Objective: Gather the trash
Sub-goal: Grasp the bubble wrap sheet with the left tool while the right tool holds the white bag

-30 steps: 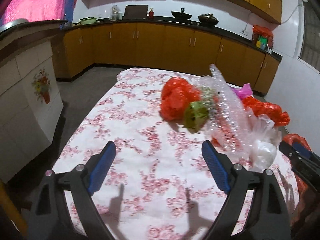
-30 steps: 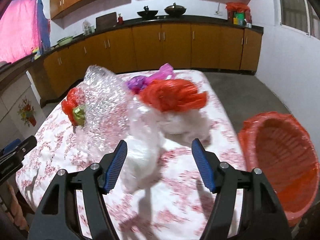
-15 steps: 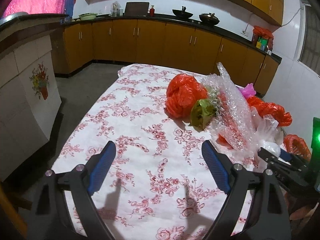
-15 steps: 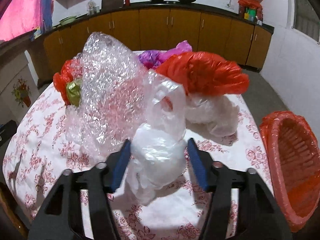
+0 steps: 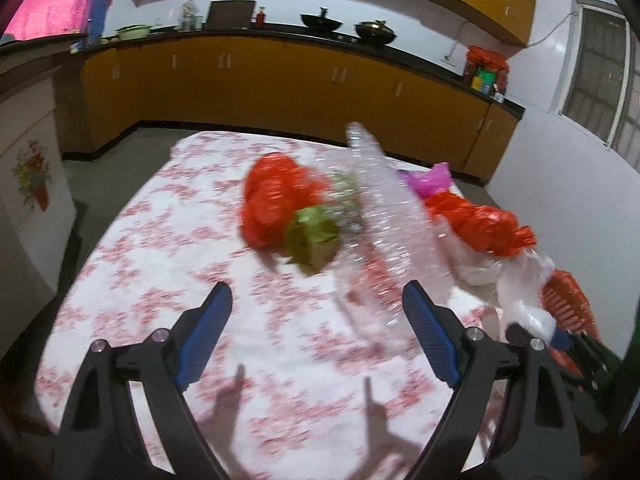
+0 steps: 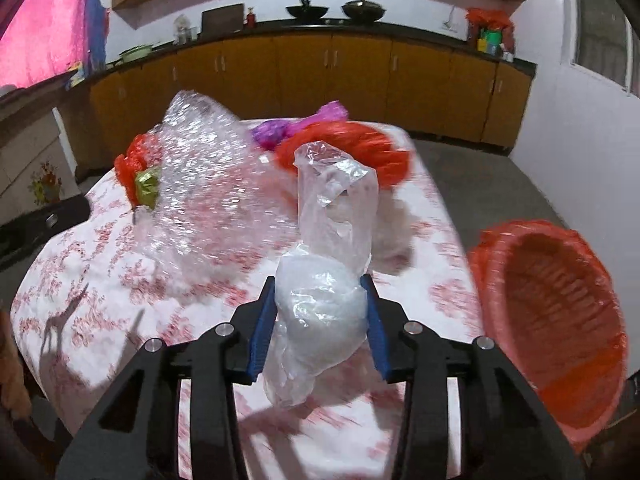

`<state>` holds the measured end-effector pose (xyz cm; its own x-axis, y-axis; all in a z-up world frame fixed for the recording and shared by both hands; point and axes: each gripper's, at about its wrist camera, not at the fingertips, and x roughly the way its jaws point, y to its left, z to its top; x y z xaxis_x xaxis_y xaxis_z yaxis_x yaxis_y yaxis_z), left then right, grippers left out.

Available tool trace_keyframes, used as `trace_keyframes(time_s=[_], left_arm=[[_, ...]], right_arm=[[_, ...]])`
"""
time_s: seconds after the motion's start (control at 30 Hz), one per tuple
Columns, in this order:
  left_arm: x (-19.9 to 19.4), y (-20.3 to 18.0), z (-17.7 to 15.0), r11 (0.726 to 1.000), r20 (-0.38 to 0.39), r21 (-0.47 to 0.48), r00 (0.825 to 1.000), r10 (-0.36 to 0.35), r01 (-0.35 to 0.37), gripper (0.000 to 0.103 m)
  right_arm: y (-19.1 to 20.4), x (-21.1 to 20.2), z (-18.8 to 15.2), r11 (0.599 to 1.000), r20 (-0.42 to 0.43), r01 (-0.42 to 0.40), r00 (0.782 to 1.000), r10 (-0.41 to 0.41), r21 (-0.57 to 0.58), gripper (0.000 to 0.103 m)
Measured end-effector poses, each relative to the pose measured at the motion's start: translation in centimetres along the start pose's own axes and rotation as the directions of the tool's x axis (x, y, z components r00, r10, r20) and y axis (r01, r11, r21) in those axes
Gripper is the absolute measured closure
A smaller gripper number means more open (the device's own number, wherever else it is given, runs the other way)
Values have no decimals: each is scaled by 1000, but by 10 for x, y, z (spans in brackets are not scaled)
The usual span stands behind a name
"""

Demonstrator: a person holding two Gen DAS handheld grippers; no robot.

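My right gripper point(image 6: 320, 304) is shut on a clear plastic bag point(image 6: 324, 280) and holds it above the table; the bag also shows in the left wrist view point(image 5: 524, 300). A pile of trash lies on the floral tablecloth point(image 5: 160, 272): bubble wrap point(image 6: 204, 184), red bags point(image 5: 276, 200) point(image 6: 348, 148), a green wrapper point(image 5: 312, 240) and a purple bag point(image 6: 276, 132). My left gripper point(image 5: 316, 320) is open and empty, above the table in front of the pile. An orange-red basket point(image 6: 560, 320) stands right of the table.
Wooden kitchen cabinets point(image 5: 280, 76) with a dark counter run along the far wall. A white cabinet with a flower print point(image 5: 28, 176) stands left of the table. Grey floor point(image 6: 480, 184) lies beyond the basket.
My right gripper has closed on the clear plastic bag and lifted it off the table. My left gripper stayed open and shifted a little toward the pile.
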<state>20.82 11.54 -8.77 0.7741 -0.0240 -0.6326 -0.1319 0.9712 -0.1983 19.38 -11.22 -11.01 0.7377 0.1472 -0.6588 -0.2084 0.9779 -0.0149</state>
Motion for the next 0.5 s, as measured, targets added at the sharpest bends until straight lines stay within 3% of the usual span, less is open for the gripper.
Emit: trace_keyframes(time_s=[0.17,0.4,0.5], left_arm=[[32,-23,17,1000,-38,0,999,-28,28,36],[77,-35,35,999,-110,-28,993,-35,32,44],[91,-36,36,998,-153,-41,987,-53,48,54]], right_arm=[[-31,-18,-4,998,12,38,999,-39,48,61],[-60,-23,-10,993,5,73,997,-74,93,61],[-69,-19,-13,990,-7,81,997,-81,111,61]])
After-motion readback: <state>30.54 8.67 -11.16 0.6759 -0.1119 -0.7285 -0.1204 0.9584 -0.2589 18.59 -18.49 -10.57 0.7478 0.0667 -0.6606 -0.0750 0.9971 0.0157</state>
